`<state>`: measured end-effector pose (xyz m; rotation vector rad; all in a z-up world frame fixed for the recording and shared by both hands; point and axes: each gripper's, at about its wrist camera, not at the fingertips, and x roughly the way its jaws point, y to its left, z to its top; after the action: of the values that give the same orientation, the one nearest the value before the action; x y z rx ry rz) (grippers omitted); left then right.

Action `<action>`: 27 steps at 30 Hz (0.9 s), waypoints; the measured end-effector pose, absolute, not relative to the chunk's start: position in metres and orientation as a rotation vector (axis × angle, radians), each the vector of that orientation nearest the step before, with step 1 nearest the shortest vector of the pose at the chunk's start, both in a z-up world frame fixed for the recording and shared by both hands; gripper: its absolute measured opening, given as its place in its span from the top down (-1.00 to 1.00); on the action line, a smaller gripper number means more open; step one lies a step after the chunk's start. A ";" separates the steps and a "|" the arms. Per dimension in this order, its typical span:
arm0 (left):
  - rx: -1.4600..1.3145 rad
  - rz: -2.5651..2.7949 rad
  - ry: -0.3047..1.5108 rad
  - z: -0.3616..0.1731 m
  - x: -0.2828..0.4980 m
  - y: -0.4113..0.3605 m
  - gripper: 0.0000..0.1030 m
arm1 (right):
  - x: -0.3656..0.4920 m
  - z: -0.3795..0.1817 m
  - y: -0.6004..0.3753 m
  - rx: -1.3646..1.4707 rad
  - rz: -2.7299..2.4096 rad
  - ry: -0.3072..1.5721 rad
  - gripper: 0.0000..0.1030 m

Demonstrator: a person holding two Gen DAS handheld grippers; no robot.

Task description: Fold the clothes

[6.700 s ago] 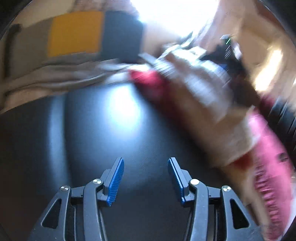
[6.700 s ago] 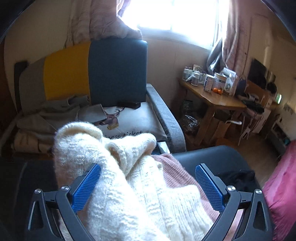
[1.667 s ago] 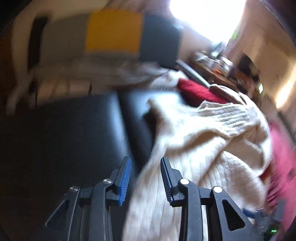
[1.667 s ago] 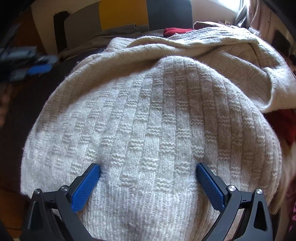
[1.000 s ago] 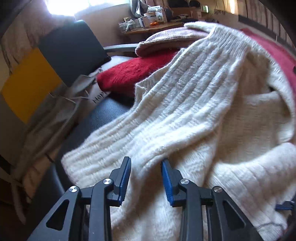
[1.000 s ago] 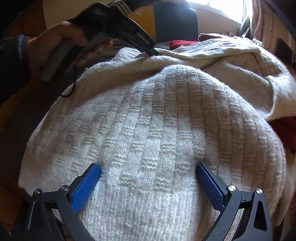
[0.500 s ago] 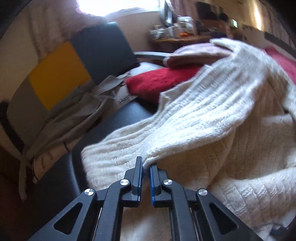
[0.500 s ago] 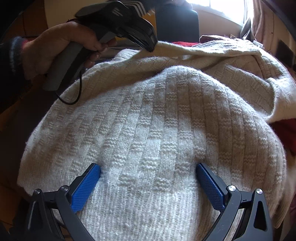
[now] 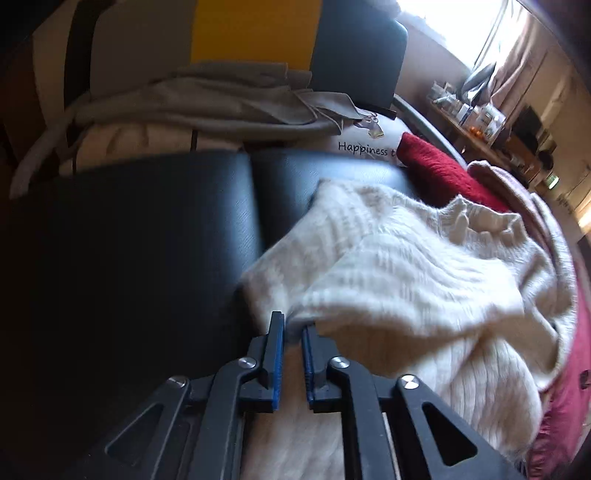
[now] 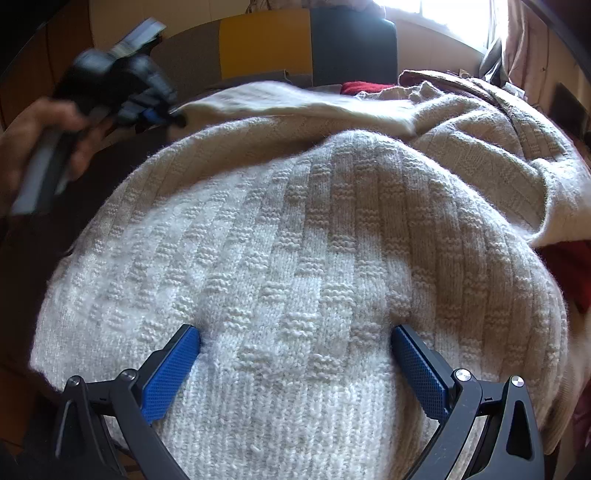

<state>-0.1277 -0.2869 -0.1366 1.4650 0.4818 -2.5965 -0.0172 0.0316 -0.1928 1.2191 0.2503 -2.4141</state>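
Sleeve work is the step in hand, by the look of it. The cream knit sweater (image 10: 295, 258) lies spread over a black padded surface (image 9: 129, 240), and the left gripper (image 9: 292, 334) has a fold of its ribbed edge between narrow jaws — the jaws are opening slightly, yet the knit still sits pinched between the pads. In the right wrist view that gripper, held in the person's hand (image 10: 33, 147), is blurred at the sweater's far left edge with a strip of knit stretched out from its tip.

The right gripper (image 10: 295, 343) rests on the body of the sweater near the ribbed hem, jaws wide apart and pressing down on the knit rather than clamped on it — an anchor, seemingly.

Next, the left side likely needs to carry its piece across the body and lay it flat; that calls for a firm pinch, since the loosening jaws could let the soft knit slip.

Around it: a red garment (image 9: 439, 173) and a pinkish one (image 9: 517, 192) lie touching the sweater's far side, crowding the space for a fold. Beyond stands a chair (image 9: 258, 33) heaped with grey cloth (image 9: 207, 99), and a cluttered table (image 9: 476, 122) by the window.
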 end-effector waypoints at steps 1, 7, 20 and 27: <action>1.453 -2.594 0.465 -0.137 -0.118 -0.291 0.74 | -0.017 -0.193 0.031 1.220 -2.415 0.251 -1.00; 1.549 -2.721 0.825 -0.135 -0.071 -0.306 0.59 | -0.009 -0.193 0.030 1.221 -2.426 0.252 -1.00; 1.503 -2.553 1.676 -0.162 -0.148 -0.261 0.20 | 0.001 -0.192 0.032 1.193 -2.443 0.246 -1.00; 1.485 -2.327 1.728 -0.195 -0.155 -0.257 0.20 | 0.006 -0.192 0.036 1.167 -2.447 0.236 -1.00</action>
<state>-0.1551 -0.2573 -0.1950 1.4852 1.7278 -2.3269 0.0064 0.0356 -0.1921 1.1671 0.2361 -2.4467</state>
